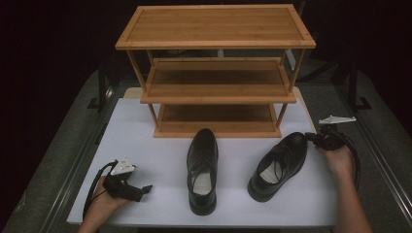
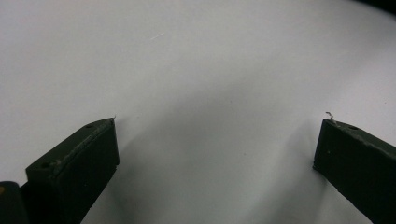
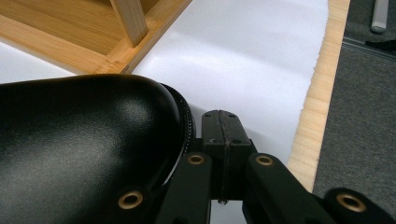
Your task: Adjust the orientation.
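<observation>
High view: a three-tier bamboo shoe rack [image 1: 216,73] stands at the far side of a table covered by a white sheet [image 1: 155,160]. All three shelves look bare. Two black leather lace-up dress shoes sit on the sheet in front of the rack, well apart from each other.

The left shoe [image 1: 202,170] lies straight, toe toward the rack's bottom shelf and near its front edge, heel toward the person. The right shoe [image 1: 279,165] is angled, toe pointing up and to the right, heel nearer the person; its pale insole shows.

Left gripper [image 1: 141,190]: held low over the near left corner of the sheet, well apart from the left shoe, with a grey three-cornered plate on top and a cable looping behind the left hand [image 1: 104,204]. In the left gripper view its two black jaws stand wide apart with bare white sheet [image 2: 201,84] between them; nothing is held.

Right gripper [image 1: 313,139]: held by the right hand [image 1: 337,160] at the right edge of the sheet, right at the toe of the right shoe. In the right gripper view the jaws are pressed together [image 3: 225,135], face to face, nothing between them, and they sit just beside the glossy black toe cap [image 3: 84,149]; whether they touch it cannot be told. Beyond, a corner post of the rack [image 3: 93,42], white sheet and the table's wooden edge [image 3: 322,93]
</observation>
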